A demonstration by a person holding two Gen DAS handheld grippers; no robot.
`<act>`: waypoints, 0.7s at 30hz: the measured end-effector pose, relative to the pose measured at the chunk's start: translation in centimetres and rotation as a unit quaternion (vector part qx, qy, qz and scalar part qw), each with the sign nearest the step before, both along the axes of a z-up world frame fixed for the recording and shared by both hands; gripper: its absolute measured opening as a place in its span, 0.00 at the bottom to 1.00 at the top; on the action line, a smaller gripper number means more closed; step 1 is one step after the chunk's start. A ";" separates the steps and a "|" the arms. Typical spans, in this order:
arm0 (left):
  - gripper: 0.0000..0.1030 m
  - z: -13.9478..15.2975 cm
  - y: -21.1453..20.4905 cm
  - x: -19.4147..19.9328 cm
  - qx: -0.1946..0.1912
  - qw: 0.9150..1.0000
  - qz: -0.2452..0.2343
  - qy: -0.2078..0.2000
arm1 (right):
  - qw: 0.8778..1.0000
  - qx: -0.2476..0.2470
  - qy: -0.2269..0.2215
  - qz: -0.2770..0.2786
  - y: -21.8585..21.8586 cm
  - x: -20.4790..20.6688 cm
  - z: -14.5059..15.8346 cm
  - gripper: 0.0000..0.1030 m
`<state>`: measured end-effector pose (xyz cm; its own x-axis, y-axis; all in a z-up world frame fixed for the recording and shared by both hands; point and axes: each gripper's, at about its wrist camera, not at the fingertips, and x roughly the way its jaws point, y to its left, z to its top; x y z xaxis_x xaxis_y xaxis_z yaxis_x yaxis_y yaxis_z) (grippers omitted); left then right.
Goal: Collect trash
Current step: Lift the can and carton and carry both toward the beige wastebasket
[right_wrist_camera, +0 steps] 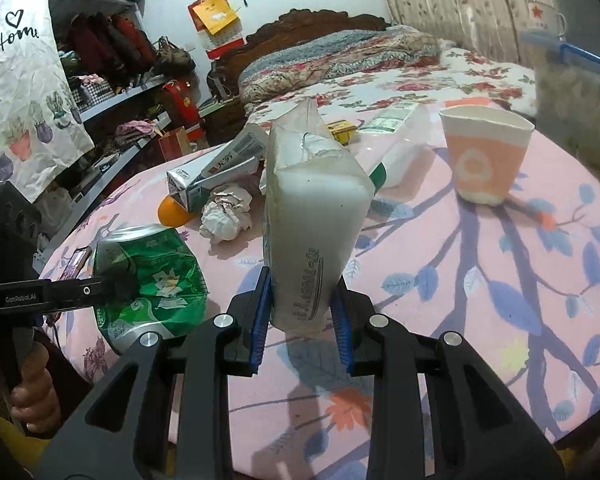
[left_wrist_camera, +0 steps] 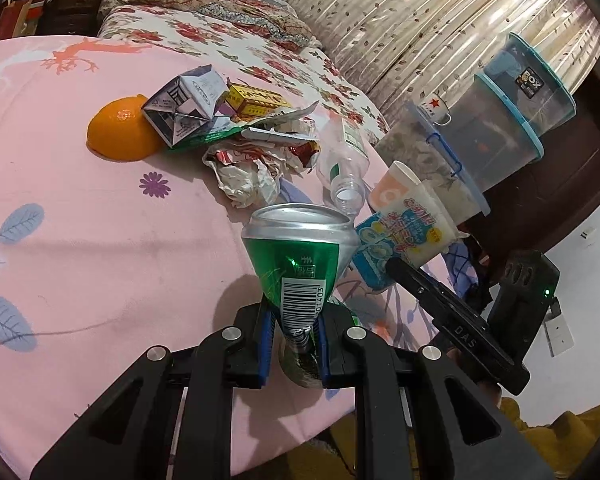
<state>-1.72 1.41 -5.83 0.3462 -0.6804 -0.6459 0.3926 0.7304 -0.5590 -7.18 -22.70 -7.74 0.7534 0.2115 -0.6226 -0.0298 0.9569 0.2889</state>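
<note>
Over the pink bedspread [left_wrist_camera: 100,216], left gripper [left_wrist_camera: 294,344] pinched a crushed green can [left_wrist_camera: 300,256] at its dented waist, right gripper [right_wrist_camera: 302,320] clamped a tissue pack [right_wrist_camera: 312,216] low down; both looked light, soft, easily deformed.

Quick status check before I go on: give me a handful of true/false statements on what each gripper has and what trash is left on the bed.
1. The left gripper is clamped on a crushed green can. True.
2. The right gripper is open with nothing between its fingers. False: it grips a milky plastic pack.
3. The orange paper cup lies tipped on its side. False: it stands upright on the pink sheet.
4. A clear plastic bottle lies on its side with no cap. True.
5. An orange fruit piece touches the folded carton. True.
6. The crumpled paper is held by the left gripper. False: it lies loose on the sheet.
</note>
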 end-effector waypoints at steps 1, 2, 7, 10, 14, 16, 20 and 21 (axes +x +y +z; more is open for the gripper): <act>0.15 0.0 0.1 0.1 -0.001 1.000 -0.001 0.000 | 1.000 0.000 0.003 -0.001 0.1 0.1 0.0 0.30; 0.15 0.0 0.1 0.1 -0.001 1.000 -0.003 -0.001 | 1.000 -0.001 0.005 -0.002 0.2 0.2 0.0 0.30; 0.15 -0.2 0.0 0.5 -0.007 1.000 -0.014 -0.006 | 1.000 -0.016 0.012 -0.011 0.6 0.2 0.2 0.30; 0.15 -0.3 -0.1 0.8 -0.013 1.000 -0.021 -0.006 | 0.999 -0.023 0.018 -0.016 1.0 0.3 0.1 0.30; 0.15 -0.7 0.1 1.2 -0.022 0.999 -0.027 -0.004 | 0.999 -0.034 0.020 -0.024 1.4 0.5 0.4 0.30; 0.15 -0.8 0.4 1.3 -0.023 0.999 -0.030 -0.009 | 0.999 -0.041 0.013 -0.030 1.7 0.4 0.7 0.30; 0.15 -1.0 0.9 1.5 -0.031 0.999 -0.035 -0.015 | 0.997 -0.059 0.032 -0.026 2.4 1.2 0.2 0.30; 0.15 -1.1 1.0 1.6 -0.032 0.999 -0.036 -0.015 | 0.997 -0.063 0.042 -0.027 2.6 1.5 0.0 0.30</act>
